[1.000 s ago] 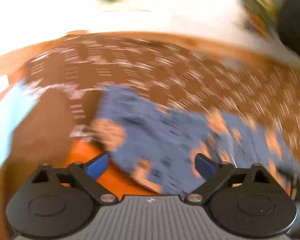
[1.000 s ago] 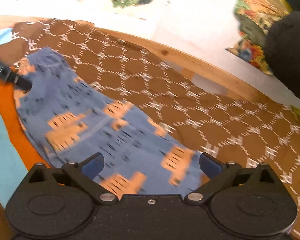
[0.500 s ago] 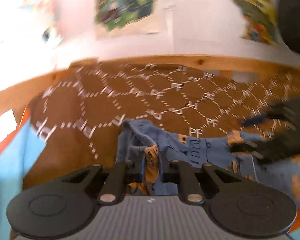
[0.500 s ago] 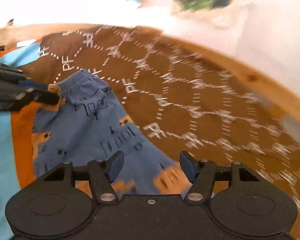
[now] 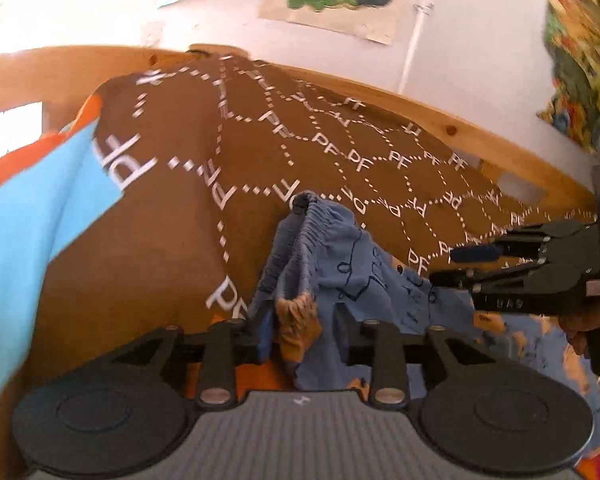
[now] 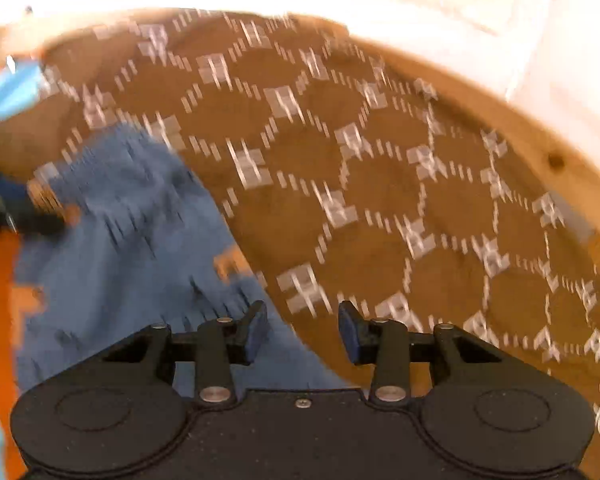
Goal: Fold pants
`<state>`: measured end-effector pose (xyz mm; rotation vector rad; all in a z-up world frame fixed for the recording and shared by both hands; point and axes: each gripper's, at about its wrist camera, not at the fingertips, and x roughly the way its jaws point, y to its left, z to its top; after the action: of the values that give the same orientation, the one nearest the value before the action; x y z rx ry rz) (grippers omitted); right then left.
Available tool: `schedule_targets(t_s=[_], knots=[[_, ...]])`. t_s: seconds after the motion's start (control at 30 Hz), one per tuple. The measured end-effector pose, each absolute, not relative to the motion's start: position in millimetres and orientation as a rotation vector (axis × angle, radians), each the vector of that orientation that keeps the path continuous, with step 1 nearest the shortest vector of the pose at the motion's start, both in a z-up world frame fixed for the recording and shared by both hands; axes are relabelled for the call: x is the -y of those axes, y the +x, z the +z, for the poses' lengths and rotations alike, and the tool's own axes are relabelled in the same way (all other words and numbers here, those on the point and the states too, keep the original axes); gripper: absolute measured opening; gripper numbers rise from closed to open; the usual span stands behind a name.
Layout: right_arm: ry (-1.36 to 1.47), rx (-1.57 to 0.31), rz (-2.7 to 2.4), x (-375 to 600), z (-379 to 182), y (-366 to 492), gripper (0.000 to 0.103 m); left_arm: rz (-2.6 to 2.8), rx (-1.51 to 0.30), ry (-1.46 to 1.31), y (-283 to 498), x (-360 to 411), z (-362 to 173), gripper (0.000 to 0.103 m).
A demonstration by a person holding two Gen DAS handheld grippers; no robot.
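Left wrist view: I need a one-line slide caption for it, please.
Left gripper, jaws just reopening, straddles the bunched waistband of blue pants on a brown patterned blanket; right gripper approaches.

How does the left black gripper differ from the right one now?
The left black gripper has bunched cloth of the blue pants with orange patches between its jaws, which have just been opening; the right black gripper has nothing between its jaws, which have just been closing. The left points at the gathered waistband; the right at the pants' edge on the brown patterned blanket. Both have blue pads.
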<state>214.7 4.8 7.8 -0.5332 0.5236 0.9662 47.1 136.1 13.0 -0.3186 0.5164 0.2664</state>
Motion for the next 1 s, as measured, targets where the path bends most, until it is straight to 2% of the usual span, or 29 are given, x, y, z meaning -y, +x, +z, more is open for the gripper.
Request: schedule_targets(t_s=[0.07, 0.13, 0.3, 0.37, 0.4, 0.53, 0.67, 0.77, 0.83, 0.93, 1.0], knots=[[-0.451, -0.523, 1.046, -9.9, 24.6, 218.7, 0.044, 0.294, -0.527, -0.343, 43.8, -132.9, 9.4, 0.054], [-0.399, -0.556, 1.159, -19.6, 37.0, 221.6, 0.059, 0.302, -0.515, -0.342, 40.9, -131.8, 5.9, 0.054], [-0.486, -0.618, 1.304, -68.8, 37.0, 235.7, 0.063, 0.291, -0.506, -0.37, 30.4, -138.7, 4.9, 0.054], [-0.509, -0.67, 1.31, -81.6, 27.4, 242.6, 0.046, 0.288, -0.5, -0.377, 29.6, -140.1, 4.0, 0.054], [-0.513, -0.672, 1.313, -83.5, 24.4, 243.0, 0.024, 0.287, -0.496, -0.376, 27.0, -140.6, 3.8, 0.054], [-0.468, -0.588, 1.274, -71.2, 24.3, 234.3, 0.001, 0.252, -0.464, -0.41, 23.4, -144.1, 3.7, 0.065], [-0.371, -0.528, 1.246, -48.8, 29.4, 233.1, 0.001, 0.215, -0.422, -0.43, 25.4, -149.9, 2.5, 0.074], [-0.373, -0.53, 1.243, -48.2, 31.3, 234.0, 0.001, 0.198, -0.405, -0.428, 31.9, -155.2, -1.0, 0.074], [-0.375, -0.533, 1.244, -47.9, 33.0, 234.1, 0.001, 0.19, -0.407, -0.433, 36.7, -159.3, -1.2, 0.071], [-0.374, -0.531, 1.238, -47.5, 35.0, 231.4, 0.003, 0.197, -0.414, -0.478, 41.5, -168.0, -1.8, 0.057], [-0.374, -0.525, 1.222, -45.8, 35.0, 228.9, 0.009, 0.215, -0.415, -0.534, 40.9, -175.9, -3.4, 0.036]])
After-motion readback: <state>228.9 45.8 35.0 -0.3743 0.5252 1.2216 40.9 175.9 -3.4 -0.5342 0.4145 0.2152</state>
